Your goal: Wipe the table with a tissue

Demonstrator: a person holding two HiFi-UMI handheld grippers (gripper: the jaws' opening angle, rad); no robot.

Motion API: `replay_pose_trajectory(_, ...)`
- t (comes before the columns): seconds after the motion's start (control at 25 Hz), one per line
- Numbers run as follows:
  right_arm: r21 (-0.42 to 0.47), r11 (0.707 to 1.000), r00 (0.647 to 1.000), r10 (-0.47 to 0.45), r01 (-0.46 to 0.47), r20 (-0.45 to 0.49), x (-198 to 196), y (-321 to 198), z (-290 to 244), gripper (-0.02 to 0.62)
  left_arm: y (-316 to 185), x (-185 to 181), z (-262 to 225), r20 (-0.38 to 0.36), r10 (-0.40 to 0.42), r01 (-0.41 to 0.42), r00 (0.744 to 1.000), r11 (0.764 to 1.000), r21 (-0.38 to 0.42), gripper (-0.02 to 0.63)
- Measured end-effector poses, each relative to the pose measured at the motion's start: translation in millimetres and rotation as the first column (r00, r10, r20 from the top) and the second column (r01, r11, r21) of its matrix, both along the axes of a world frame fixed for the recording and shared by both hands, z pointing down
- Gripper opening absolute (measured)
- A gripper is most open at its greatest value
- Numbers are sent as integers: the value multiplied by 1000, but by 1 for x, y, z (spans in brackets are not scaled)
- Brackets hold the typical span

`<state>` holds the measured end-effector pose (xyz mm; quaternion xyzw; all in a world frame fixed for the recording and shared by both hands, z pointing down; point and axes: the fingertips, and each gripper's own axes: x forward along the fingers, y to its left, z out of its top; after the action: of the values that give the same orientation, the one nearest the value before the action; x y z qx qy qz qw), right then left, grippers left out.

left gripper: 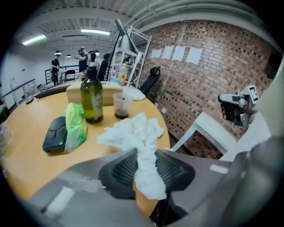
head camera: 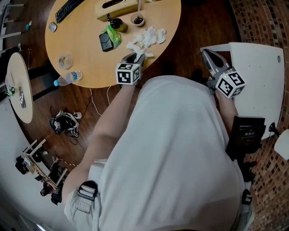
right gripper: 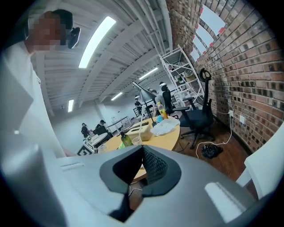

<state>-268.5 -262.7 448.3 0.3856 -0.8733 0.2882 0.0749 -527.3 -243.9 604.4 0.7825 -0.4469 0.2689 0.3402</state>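
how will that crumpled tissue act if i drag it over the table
Probably floppy: the tissue crumples in folds where the left tool pinches it. It looks thin and likely very light, so it may bunch or tear rather than slide flat across the table.

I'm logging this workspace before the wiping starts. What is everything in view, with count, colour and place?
table: one, light wood, round, in front of the person
tissue: one crumpled wad, white, near table edge
bottle: one, dark green, upright behind the tissue
cup: one, clear with dark dregs, right of the bottle
packet: one, green, against the black device
black device: one, left of the tissue
tissue box: one, tan, far side
keyboard: one, black, far left
water bottle: one, clear, blue cap, lying at left edge
left gripper: one, grey, shut on the tissue
right gripper: one, grey, shut, empty, right of the table
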Motion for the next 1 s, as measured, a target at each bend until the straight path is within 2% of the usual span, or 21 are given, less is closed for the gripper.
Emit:
replay_pose_trajectory(0.24,13,999,999,50,-50,3,7,3,-1,8,-10,42,-48,-114,142,-126,983,982,138,127)
replay_pose_trajectory(0.4,27,992,992,127,-127,-10,29,9,-5,8,-19,82,-71,-161,273,-237,949,949,210,126)
replay_pose_trajectory(0.56,25,975,975,222,-222,-13,55,23,-6,8,-18,128,-85,-245,416,-363,876,902,234,126)
replay_pose_trajectory(0.72,14,957,956,292,-291,-12,70,23,2,8,-29,155,-87,-277,512,-451,813,855,256,126)
replay_pose_trajectory(0.8,11,939,939,343,-343,-9,82,28,1,8,-33,174,-88,-282,566,-505,775,822,264,124)
replay_pose_trajectory(0.92,17,907,907,421,-421,1,112,54,-6,8,-17,214,-97,-273,649,-588,710,760,276,121)
replay_pose_trajectory(1.0,22,888,888,459,-459,11,132,71,-11,8,-7,238,-103,-257,689,-629,678,724,282,120)
